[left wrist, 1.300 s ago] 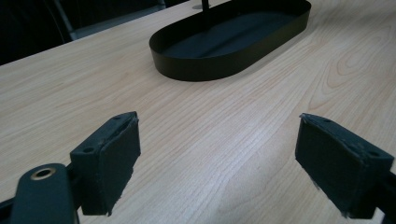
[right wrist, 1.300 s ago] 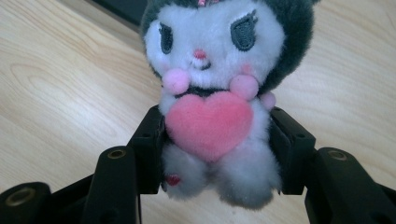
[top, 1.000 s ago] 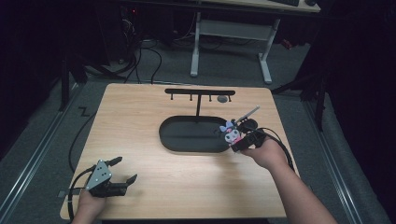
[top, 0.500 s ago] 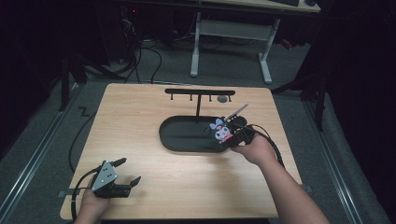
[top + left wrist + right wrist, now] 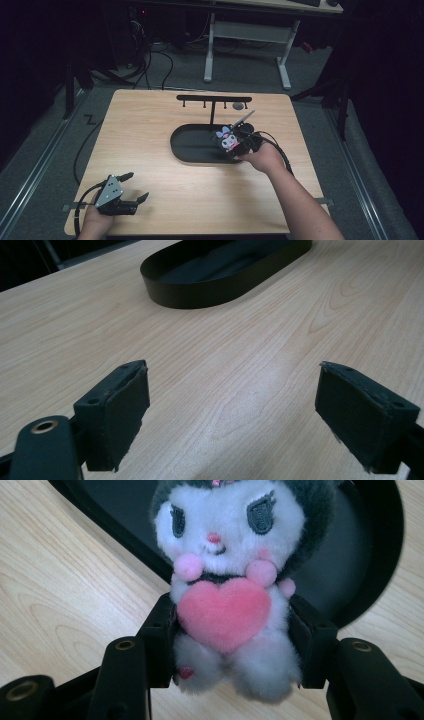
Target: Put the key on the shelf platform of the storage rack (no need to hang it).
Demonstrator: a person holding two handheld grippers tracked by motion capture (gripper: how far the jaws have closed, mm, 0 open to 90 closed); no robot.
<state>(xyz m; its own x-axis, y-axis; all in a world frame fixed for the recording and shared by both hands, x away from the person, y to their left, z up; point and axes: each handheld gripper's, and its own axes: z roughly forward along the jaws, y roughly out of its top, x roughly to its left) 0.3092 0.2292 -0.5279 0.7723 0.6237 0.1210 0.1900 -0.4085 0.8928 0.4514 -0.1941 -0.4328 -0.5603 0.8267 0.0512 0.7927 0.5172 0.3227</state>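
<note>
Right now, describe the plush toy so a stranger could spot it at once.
Start at the wooden table, then find the black oval tray at its middle. At the tray's right end, the right claw grips the plush toy: white face, dark hood, pink heart on its chest.

The surface (image 5: 240, 390) looks like pale wood laminate, smooth with a slight sheen. The oval tray (image 5: 200, 287) is matt black, maybe metal or plastic, can't tell. The plush toy (image 5: 230, 605) is fuzzy cloth with a velvety pink heart. Claw pads (image 5: 120, 415) look like dull, rough-edged black rubber.
</note>
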